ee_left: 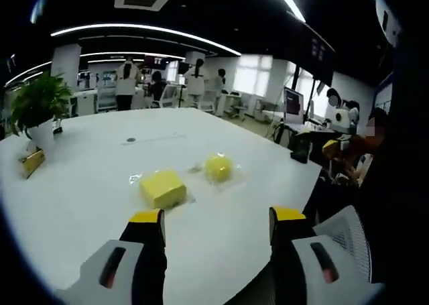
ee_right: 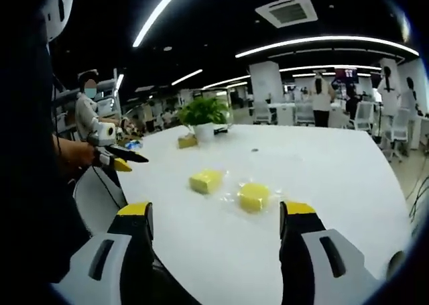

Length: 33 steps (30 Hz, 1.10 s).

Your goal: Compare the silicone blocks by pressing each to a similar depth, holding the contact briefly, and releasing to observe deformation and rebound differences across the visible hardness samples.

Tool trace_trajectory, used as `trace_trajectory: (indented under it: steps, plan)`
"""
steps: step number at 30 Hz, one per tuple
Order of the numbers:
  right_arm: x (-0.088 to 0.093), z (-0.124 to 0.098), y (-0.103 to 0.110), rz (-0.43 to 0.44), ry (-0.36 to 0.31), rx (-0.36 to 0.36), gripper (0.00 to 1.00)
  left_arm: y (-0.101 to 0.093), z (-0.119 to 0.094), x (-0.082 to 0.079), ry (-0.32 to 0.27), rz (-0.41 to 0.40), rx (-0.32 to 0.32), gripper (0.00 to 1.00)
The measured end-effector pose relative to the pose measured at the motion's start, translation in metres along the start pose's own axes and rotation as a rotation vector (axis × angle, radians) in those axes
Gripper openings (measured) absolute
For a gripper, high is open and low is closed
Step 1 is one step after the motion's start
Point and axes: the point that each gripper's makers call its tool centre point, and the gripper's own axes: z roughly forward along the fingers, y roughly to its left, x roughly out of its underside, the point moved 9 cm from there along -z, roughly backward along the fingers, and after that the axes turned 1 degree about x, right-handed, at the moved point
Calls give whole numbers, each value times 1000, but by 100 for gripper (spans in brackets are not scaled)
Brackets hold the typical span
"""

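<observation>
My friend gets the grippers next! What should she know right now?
Left gripper: open, holding nothing, held back above the table's near edge.
Right gripper: open, empty too.
Two yellow silicone blocks lie side by side on the white table, each on clear film: a squarer block and a rounder block.
Done: neither is being touched, and no dent shows.
Left: press each, hold briefly, release, compare rebound.

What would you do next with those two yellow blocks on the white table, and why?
Probably bring the left gripper forward and down onto the nearer yellow block. Both grippers are open and held back from the table, touching nothing, so no press has begun. That block lies just ahead of the left gripper; the other yellow block sits farther away.
</observation>
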Motion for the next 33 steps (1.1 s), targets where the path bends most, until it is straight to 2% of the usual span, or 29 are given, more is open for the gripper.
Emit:
trace_trajectory:
  steps: [1, 7, 9, 11, 12, 13, 14, 15, 18, 19, 20, 22, 23, 24, 26, 28, 33]
  plan:
    - [0, 0, -1, 3, 1, 2, 69, 1, 7, -3, 3, -11, 6, 61]
    - [0, 2, -10, 8, 21, 14, 66, 10, 57, -18, 31, -276, 75, 55]
    - [0, 2, -13, 15, 20, 19, 65, 18, 76, -24, 25, -298, 59, 51]
    - [1, 2, -15, 20, 23, 23, 65, 21, 96, -25, 82, -327, 75, 51]
    - [2, 3, -15, 25, 26, 21, 64, 22, 106, -27, 75, -319, 90, 53]
    - [2, 3, -16, 25, 29, 20, 64, 21, 118, -26, 124, -344, 123, 53]
    - [3, 3, -17, 23, 37, 22, 63, 21, 127, -27, 134, -356, 122, 53]
    - [4, 3, -18, 21, 43, 22, 62, 23, 140, -30, 114, -345, 120, 52]
    - [4, 0, -20, 23, 42, 29, 62, 26, 166, -35, 136, -412, 143, 53]
    - [4, -1, -21, 32, 39, 30, 62, 27, 175, -33, 194, -450, 151, 55]
    - [5, -2, -22, 35, 40, 33, 61, 29, 178, -32, 216, -454, 145, 55]
    - [6, -4, -23, 39, 42, 42, 60, 39, 193, -34, 219, -398, 76, 49]
    - [7, -5, -25, 44, 45, 47, 60, 44, 201, -33, 250, -382, 59, 49]
    - [8, -6, -26, 47, 47, 51, 60, 45, 205, -32, 273, -390, 48, 49]
    - [10, -7, -27, 51, 56, 52, 59, 49, 218, -31, 280, -422, 45, 47]
    - [13, -8, -28, 51, 65, 51, 58, 51, 229, -30, 294, -485, 38, 44]
    - [14, -10, -33, 58, 63, 56, 57, 59, 251, -25, 309, -528, -13, 41]
